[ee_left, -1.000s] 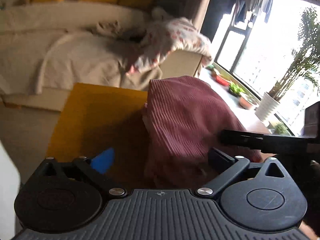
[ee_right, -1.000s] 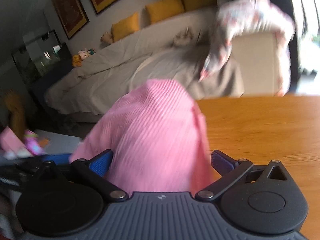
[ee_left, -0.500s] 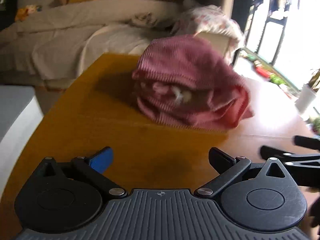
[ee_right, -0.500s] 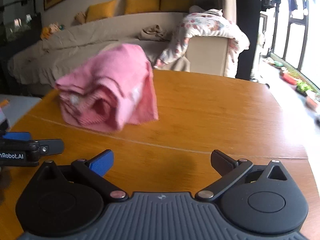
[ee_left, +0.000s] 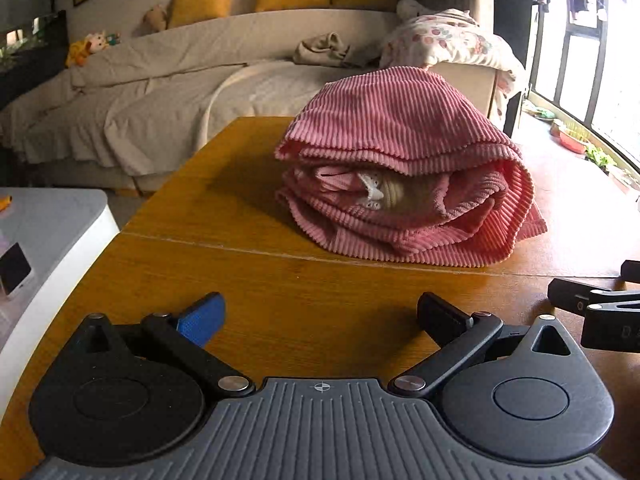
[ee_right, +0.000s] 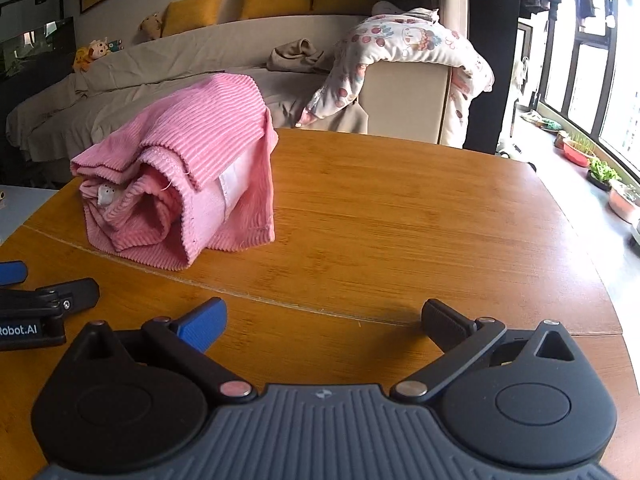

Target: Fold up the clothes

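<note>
- Left wrist view: left gripper (ee_left: 320,316), fingers spread wide, nothing between them, held low over the wooden table (ee_left: 248,280).
- Right gripper (ee_right: 324,320): likewise agape and empty.
- Folded pink ribbed garment (ee_left: 404,172): ahead of both fingertip pairs, well clear, resting on the tabletop; fold apparently complete.

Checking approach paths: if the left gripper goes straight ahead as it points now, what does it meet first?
Likely the folded pink ribbed garment on the wooden table; the open left gripper points at its near edge, bare tabletop between. Height is unclear.
</note>
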Demonstrator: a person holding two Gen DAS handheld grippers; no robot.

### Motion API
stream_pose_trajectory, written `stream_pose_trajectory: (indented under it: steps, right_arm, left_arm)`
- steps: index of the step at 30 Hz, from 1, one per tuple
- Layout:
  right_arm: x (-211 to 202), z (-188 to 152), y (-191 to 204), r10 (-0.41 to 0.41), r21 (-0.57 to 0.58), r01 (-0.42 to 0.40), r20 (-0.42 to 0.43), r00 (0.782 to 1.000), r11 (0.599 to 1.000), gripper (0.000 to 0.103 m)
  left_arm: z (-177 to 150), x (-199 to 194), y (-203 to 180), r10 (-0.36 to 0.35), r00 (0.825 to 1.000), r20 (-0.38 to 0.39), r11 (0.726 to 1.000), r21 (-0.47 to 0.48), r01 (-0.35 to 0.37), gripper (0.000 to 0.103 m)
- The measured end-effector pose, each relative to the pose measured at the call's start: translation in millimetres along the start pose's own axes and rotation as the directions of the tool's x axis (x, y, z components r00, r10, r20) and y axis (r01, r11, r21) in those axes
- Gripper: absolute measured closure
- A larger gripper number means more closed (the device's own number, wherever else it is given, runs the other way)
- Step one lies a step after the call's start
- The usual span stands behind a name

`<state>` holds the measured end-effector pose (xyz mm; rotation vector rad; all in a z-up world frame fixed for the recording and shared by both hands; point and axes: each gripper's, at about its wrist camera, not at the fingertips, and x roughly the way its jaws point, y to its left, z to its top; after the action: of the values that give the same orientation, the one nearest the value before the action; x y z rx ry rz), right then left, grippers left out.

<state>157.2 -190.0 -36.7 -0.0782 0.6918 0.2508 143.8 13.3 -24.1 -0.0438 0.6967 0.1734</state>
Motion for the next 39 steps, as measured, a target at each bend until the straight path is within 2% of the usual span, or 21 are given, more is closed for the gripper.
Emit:
stream_pose_trajectory:
  steps: [39]
  right_arm:
    - [0.9, -0.2, 0.4, 0.003, 0.0, -0.003, 0.0, 1.0, 1.0, 0.0]
  left_arm:
    - [-1.4, -2.2, -1.5, -0.001, 1.0, -0.001, 1.0, -0.003, 0.001, 0.0]
